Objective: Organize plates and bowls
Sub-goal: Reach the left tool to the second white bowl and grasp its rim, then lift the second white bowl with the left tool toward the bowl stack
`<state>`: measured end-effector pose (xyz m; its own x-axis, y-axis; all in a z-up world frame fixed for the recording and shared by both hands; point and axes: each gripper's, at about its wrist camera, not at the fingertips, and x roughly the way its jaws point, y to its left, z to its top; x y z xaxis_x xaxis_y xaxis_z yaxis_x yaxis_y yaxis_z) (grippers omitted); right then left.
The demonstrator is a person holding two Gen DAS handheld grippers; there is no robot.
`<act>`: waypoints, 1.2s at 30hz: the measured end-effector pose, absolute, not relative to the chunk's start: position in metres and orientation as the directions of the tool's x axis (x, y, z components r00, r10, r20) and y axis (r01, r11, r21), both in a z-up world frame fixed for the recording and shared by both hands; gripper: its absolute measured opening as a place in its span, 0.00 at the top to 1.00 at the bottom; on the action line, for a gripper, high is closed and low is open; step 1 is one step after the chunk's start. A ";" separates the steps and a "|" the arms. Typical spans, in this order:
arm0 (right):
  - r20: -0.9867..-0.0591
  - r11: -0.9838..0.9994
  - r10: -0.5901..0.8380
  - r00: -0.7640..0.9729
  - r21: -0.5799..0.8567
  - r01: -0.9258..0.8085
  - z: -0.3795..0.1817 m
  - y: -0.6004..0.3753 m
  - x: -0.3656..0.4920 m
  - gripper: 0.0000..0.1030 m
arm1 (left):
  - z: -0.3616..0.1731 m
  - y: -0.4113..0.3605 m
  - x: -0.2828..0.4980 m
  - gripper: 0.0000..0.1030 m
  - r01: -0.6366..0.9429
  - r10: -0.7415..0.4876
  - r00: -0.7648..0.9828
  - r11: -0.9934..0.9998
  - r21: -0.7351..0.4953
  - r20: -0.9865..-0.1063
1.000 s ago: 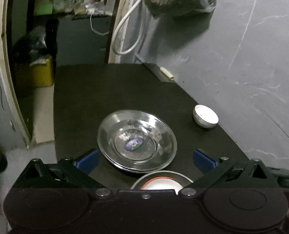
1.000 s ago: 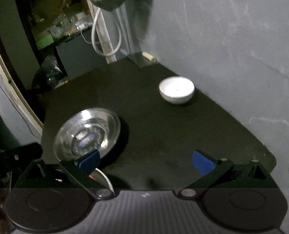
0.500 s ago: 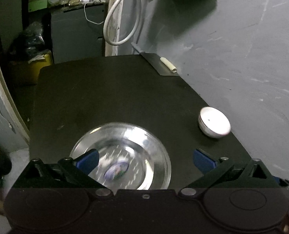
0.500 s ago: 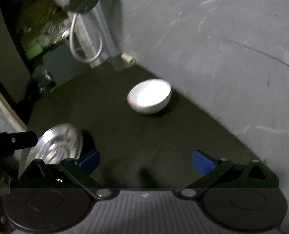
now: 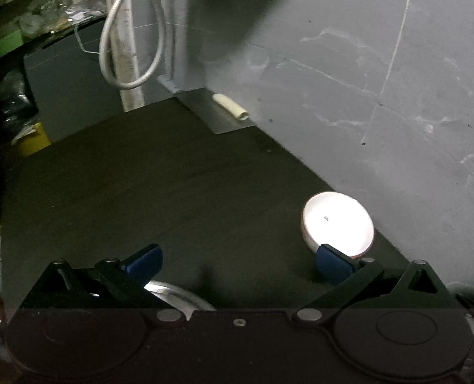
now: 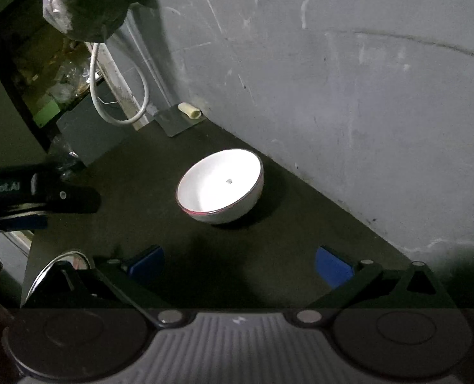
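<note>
White bowl point(image 6: 220, 185) on table, both grippers point(image 5: 238, 260) point(image 6: 240, 264) spread, empty, left gripper visible in right view only.

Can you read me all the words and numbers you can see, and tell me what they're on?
"Robot.AI", cut off at its left, on the black left hand-held gripper, seen by the right wrist camera.
Tiny dark mark inside the white ceramic bowl: too small to read.
Nothing else readable.
</note>
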<state>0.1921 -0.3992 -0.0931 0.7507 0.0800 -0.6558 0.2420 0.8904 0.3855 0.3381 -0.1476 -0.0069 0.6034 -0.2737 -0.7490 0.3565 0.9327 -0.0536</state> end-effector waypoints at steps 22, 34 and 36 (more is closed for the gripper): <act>-0.587 0.866 -0.037 0.809 0.385 0.318 -0.103 -0.413 0.211 0.05 | -0.045 -0.205 0.399 0.01 0.440 -0.292 0.500 0.897 -0.051 -0.815; -0.615 0.881 0.010 0.789 0.379 0.284 -0.106 -0.417 0.225 0.28 | -0.057 -0.206 0.404 0.18 0.385 -0.317 0.446 0.912 -0.140 -0.837; -0.616 0.879 0.018 0.787 0.385 0.281 -0.106 -0.417 0.226 0.29 | -0.059 -0.207 0.405 0.20 0.385 -0.313 0.441 0.913 -0.138 -0.841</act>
